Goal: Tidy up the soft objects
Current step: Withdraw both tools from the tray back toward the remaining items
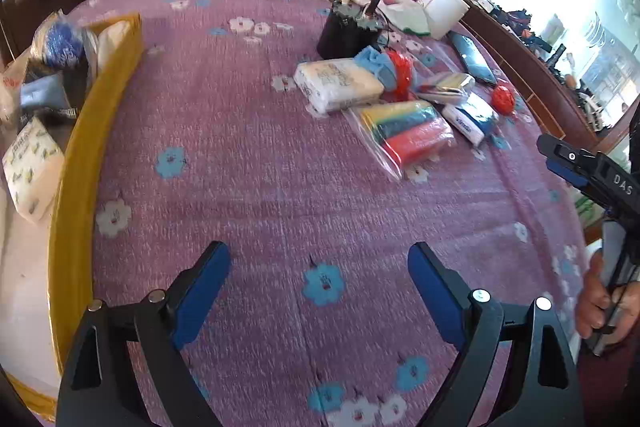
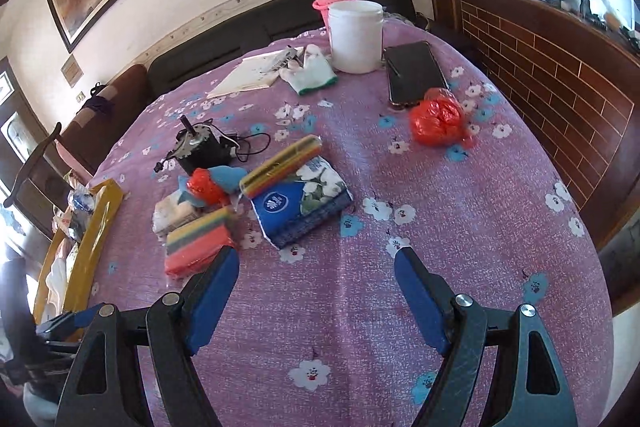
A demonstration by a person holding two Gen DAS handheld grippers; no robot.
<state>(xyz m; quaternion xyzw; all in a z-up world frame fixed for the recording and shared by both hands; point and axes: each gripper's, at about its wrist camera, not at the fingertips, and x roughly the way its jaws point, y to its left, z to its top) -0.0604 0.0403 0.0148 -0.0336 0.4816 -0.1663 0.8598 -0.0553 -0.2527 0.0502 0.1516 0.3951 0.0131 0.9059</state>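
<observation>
I've got both grippers over the purple floral bedspread (image 1: 248,155), nothing in either. L gripper (image 1: 319,285) is spread wide, blue pads apart w/ only cloth between them. R gripper (image 2: 317,285) same: jaws wide, empty, bare cloth underneath.

Soft stuff sits in a cluster mid-bed. From the R wrist view: bagged sponge pack (image 2: 199,242) w/ coloured stripes lies just beyond my L finger pad, touching a white tissue pack (image 2: 173,214) behind it. A blue floral tissue pack (image 2: 303,202) is beside those, w/ a striped sponge bar (image 2: 280,166) leaning on its top edge. Red plastic bit (image 2: 208,186) and blue cloth (image 2: 229,174) are bunched against the black motor (image 2: 202,151). A separate red bag (image 2: 438,122) is off toward the phone (image 2: 416,73).

Yellow-rimmed box (image 1: 92,131) sits at the bed's L edge in the L wrist view; it already holds 1 tissue pack (image 1: 30,171), a blue scrubber (image 1: 62,45) + other bits I can't make out. Person's hand (image 1: 604,303) grips the other handle at the R edge.
</observation>
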